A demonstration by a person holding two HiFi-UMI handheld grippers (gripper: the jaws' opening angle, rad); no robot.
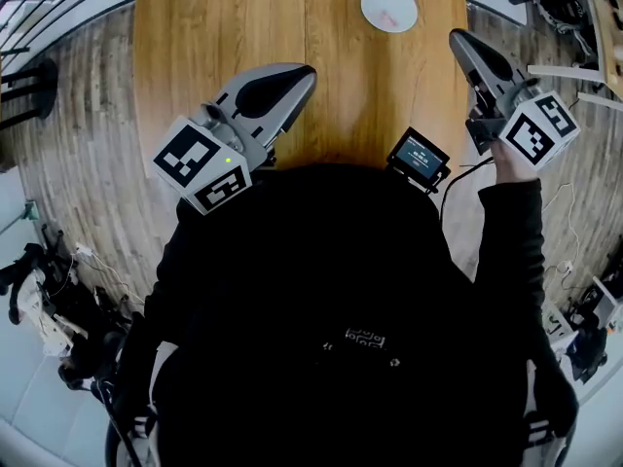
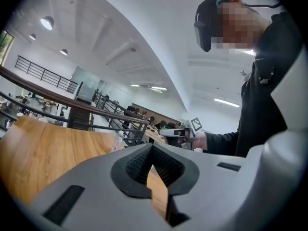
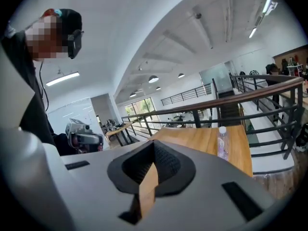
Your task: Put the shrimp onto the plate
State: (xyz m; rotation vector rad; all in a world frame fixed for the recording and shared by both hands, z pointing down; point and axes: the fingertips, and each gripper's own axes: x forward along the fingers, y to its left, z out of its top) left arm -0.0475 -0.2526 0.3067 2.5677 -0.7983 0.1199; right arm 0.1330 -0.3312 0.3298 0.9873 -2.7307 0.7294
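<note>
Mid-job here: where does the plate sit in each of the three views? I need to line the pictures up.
Head view: the white plate lies on the far part of the wooden table, near the top, right of centre.
Left gripper view: not in it.
Right gripper view: not in it.
Shared landmark: the wooden table shows in all three views; the clear bottle stands on it in both gripper views.

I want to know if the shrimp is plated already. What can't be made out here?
Head view: the pink smudge on the plate is too small to call a shrimp.
Both gripper views: the plate is not seen, perhaps behind the jaws.
Head view: the person's torso hides the table's near edge.
Head view: the screen's text is too small to read.
</note>
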